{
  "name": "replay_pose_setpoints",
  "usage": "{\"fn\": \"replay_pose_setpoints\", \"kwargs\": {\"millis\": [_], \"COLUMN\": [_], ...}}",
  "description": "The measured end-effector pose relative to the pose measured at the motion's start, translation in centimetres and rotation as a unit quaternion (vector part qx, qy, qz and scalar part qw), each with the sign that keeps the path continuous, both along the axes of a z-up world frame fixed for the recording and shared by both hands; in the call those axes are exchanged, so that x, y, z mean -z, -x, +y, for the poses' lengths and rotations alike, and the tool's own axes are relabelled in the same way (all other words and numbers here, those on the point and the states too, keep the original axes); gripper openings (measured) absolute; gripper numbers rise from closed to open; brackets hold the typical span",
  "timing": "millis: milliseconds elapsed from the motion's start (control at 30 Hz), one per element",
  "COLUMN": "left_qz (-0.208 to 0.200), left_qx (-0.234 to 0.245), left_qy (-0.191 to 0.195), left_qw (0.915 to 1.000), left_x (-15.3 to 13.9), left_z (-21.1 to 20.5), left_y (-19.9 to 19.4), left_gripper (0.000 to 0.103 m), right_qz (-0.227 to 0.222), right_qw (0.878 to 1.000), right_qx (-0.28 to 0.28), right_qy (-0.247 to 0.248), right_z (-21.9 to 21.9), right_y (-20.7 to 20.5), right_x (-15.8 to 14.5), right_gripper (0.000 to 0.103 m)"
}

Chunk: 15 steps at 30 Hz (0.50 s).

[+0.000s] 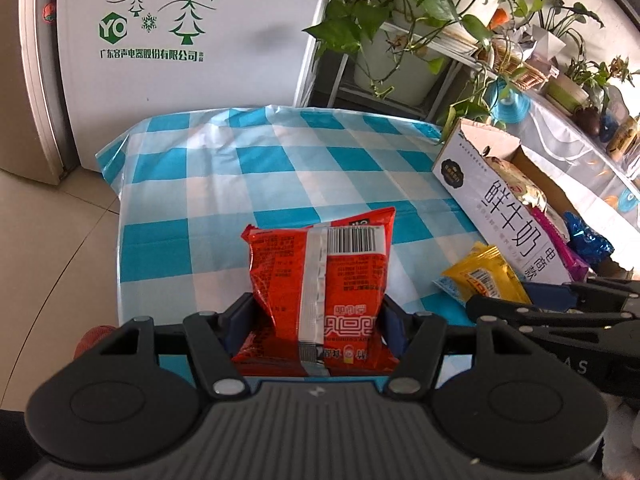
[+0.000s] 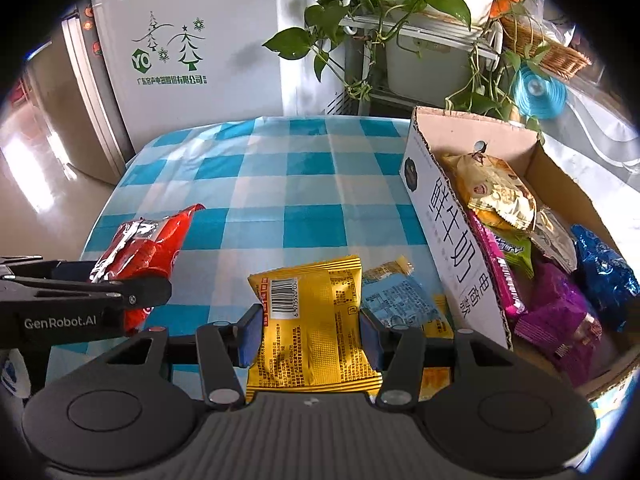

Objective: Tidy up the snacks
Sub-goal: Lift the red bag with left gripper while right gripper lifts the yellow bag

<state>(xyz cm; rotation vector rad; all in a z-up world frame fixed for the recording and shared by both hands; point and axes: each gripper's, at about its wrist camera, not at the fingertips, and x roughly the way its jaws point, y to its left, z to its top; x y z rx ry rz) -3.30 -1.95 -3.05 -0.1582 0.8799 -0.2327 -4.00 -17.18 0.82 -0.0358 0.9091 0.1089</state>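
The left tongs are closed on a red snack packet, held upright above the checked bench. The right tongs pinch a yellow snack packet, with a blue-and-yellow packet lying just beside it on the bench. Farther right, the cardboard box holds gold, purple and blue packets.
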Motion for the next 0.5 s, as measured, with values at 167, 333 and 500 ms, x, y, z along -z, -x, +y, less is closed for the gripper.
{"fn": "replay_pose_setpoints", "kwargs": {"millis": [167, 333, 500], "left_qz": [-0.004, -0.005, -0.011], "left_qx": [-0.001, -0.001, 0.006], "left_qy": [0.006, 0.002, -0.010], "left_qw": [1.0000, 1.0000, 0.9999], "left_x": [-0.2, -0.2, 0.0], "left_z": [0.1, 0.0, -0.5], "left_y": [0.1, 0.2, 0.4], "left_gripper": [0.064, 0.064, 0.064], "right_qz": [-0.006, -0.014, -0.014], "right_qw": [1.000, 1.000, 1.000], "right_qx": [-0.009, -0.016, -0.013], "right_qy": [0.002, 0.001, -0.002], "right_z": [-0.3, -1.0, -1.9], "right_y": [0.6, 1.1, 1.5], "right_x": [-0.6, -1.4, -1.7], "right_gripper": [0.057, 0.057, 0.057]}}
